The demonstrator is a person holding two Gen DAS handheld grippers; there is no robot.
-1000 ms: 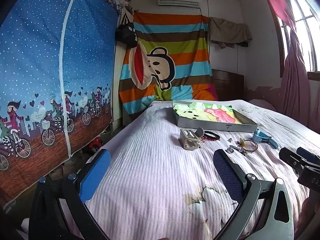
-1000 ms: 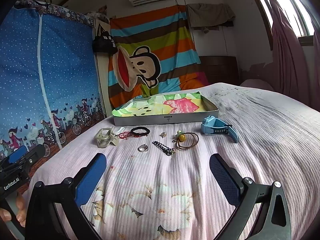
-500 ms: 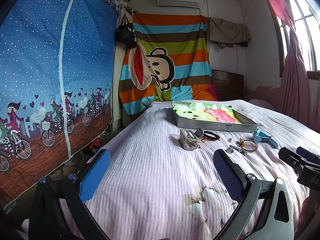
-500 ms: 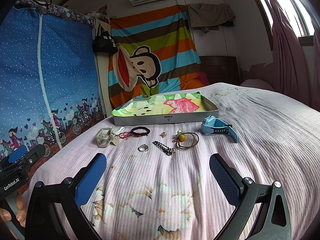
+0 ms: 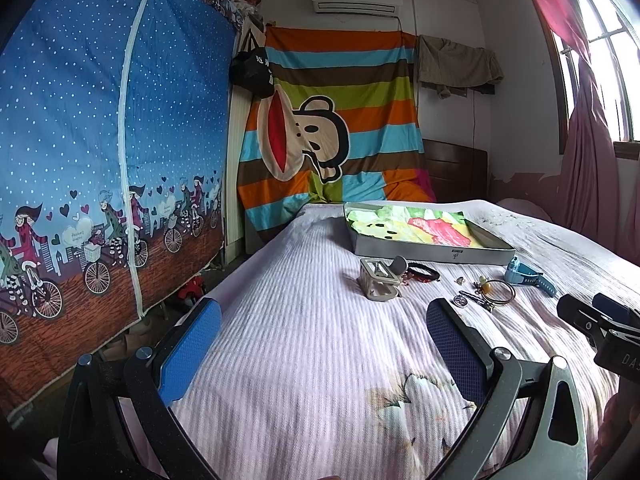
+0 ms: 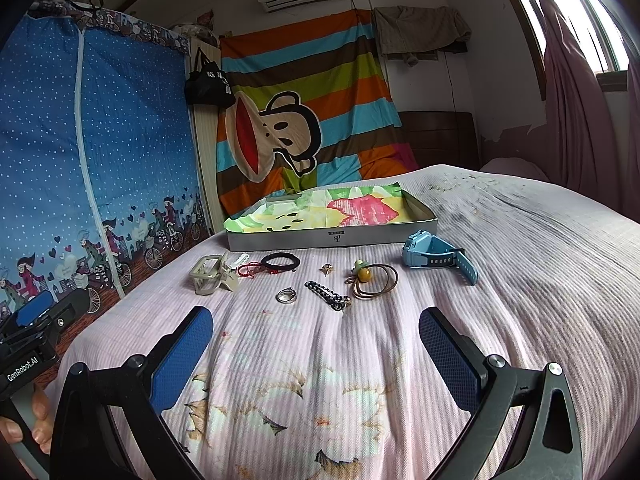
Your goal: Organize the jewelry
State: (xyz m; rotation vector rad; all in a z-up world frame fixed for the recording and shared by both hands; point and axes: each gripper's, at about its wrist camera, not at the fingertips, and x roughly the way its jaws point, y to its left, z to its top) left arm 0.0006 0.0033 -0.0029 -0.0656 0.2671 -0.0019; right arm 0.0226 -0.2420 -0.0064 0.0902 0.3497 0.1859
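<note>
Jewelry lies on the pink bedspread in front of a grey tray (image 6: 332,237) lined with colourful paper. From left: a beige hair claw (image 6: 212,274), a red cord and black bracelet (image 6: 280,261), a silver ring (image 6: 287,295), a dark beaded chain (image 6: 326,294), a small gold piece (image 6: 327,269), a brown cord loop with a yellow bead (image 6: 372,282), a blue watch (image 6: 436,254). My right gripper (image 6: 316,340) is open and empty, short of the ring. My left gripper (image 5: 324,336) is open and empty, left of the items, with the claw (image 5: 378,280) ahead.
The bed's left edge (image 5: 224,284) drops beside a blue fabric wardrobe (image 5: 100,140). A striped monkey cloth (image 6: 300,120) hangs behind the tray. Pink curtains (image 6: 576,100) hang at the right. The left gripper body (image 6: 36,332) shows at the right view's left edge.
</note>
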